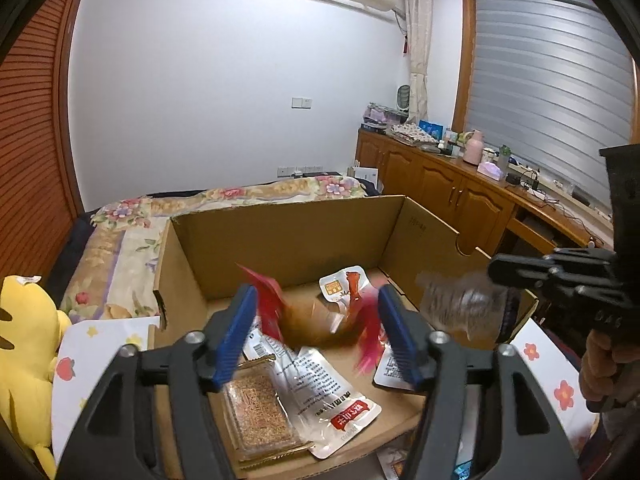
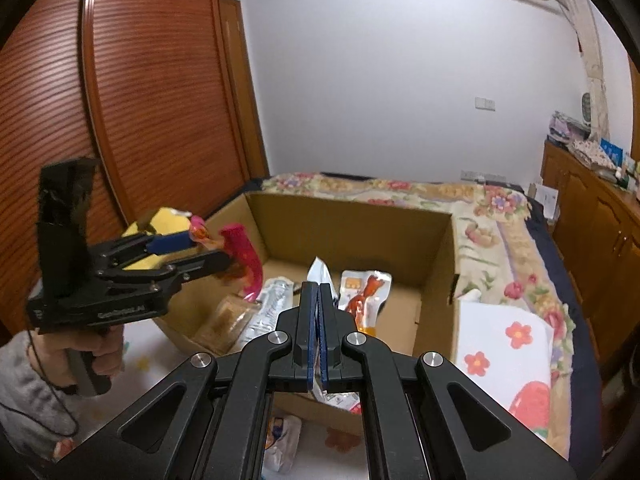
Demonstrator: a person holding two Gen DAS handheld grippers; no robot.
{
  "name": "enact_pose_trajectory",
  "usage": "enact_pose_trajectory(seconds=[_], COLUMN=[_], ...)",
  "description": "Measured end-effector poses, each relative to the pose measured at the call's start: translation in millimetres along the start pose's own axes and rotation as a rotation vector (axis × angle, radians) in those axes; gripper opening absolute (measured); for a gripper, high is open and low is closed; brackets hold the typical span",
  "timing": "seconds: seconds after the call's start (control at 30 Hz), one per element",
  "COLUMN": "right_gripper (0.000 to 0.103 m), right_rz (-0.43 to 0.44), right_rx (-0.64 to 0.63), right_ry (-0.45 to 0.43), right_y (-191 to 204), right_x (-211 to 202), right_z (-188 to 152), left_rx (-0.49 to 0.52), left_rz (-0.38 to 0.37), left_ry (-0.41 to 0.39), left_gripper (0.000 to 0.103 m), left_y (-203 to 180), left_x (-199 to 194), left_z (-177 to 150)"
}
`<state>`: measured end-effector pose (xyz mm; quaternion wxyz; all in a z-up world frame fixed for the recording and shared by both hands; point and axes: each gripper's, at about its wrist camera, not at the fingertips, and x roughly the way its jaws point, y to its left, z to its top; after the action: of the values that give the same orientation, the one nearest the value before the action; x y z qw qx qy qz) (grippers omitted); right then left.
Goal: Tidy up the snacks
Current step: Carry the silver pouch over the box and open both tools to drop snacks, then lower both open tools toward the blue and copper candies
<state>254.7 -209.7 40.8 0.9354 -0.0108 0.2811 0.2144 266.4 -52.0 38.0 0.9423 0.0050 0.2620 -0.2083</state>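
On the floral-quilted bed (image 1: 132,236) a cardboard box (image 1: 288,236) holds snack packets, the left tool (image 1: 316,336) parted over a blurred red-pink packet (image 1: 370,340) above it, the right tool (image 2: 319,320) pinching a white packet (image 2: 320,274).

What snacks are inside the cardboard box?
Inside the cardboard box lie a clear pack of brown seed brittle, white sachets and an orange-printed packet. A blurred red-pink packet hangs over them, hiding part of the floor.
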Motion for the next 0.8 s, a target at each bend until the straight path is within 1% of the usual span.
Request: enact_pose_trajectory(seconds=[0.07, 0.13, 0.2, 0.27, 0.3, 0.33, 0.4, 0.43, 0.53, 0.6, 0.7, 0.8], right_gripper=[0.000, 0.001, 0.002, 0.013, 0.024, 0.031, 0.031, 0.033, 0.051, 0.051, 0.061, 0.062], right_rz=[-0.002, 0.003, 0.007, 0.007, 0.009, 0.012, 0.012, 0.011, 0.004, -0.001, -0.020, -0.030], right_rx=[-0.008, -0.012, -0.010, -0.004, 0.000, 0.005, 0.008, 0.008, 0.011, 0.008, -0.004, 0.000], right_ry=[0.012, 0.021, 0.028, 0.023, 0.020, 0.016, 0.002, -0.003, -0.006, -0.003, 0.010, 0.043], right_y=[0.8, 1.4, 0.5, 0.7, -0.3, 0.0, 0.8, 2.1, 5.0, 8.1, 13.6, 15.9], right_x=[5.4, 8.8, 9.3, 6.1, 4.8, 1.1, -7.1, -12.6, -26.7, -36.7, -46.5, -49.3], right_z=[-3.2, -4.2, -6.7, -8.4, -8.7, -9.8, -12.7, -15.4, -25.8, -36.1, -52.8, -73.1], left_rx=[0.011, 0.017, 0.015, 0.014, 0.014, 0.014, 0.014, 0.014, 0.012, 0.011, 0.001, -0.011], left_rz=[0.002, 0.002, 0.004, 0.002, 0.004, 0.004, 0.005, 0.010, 0.020, 0.017, 0.026, 0.023], left_ry=[-0.013, -0.019, -0.022, -0.029, -0.031, -0.031, -0.030, -0.031, -0.032, -0.020, -0.004, 0.010], left_gripper=[0.079, 0.080, 0.084, 0.089, 0.090, 0.091, 0.095, 0.099, 0.101, 0.101, 0.101, 0.101], left_y=[-2.3, -4.7, -5.7, -3.5, -4.3, -4.2, -6.8, -7.3, -10.0, -11.7, -14.6, -15.9], left_x=[-3.4, -7.1, -11.6, -16.6, -21.0, -23.9, -32.8, -36.6, -48.0, -53.4, -58.8, -64.0], left_z=[0.4, 0.7, 0.5, -1.2, -3.1, -4.4, -10.6, -14.0, -25.8, -36.5, -51.1, -68.7])
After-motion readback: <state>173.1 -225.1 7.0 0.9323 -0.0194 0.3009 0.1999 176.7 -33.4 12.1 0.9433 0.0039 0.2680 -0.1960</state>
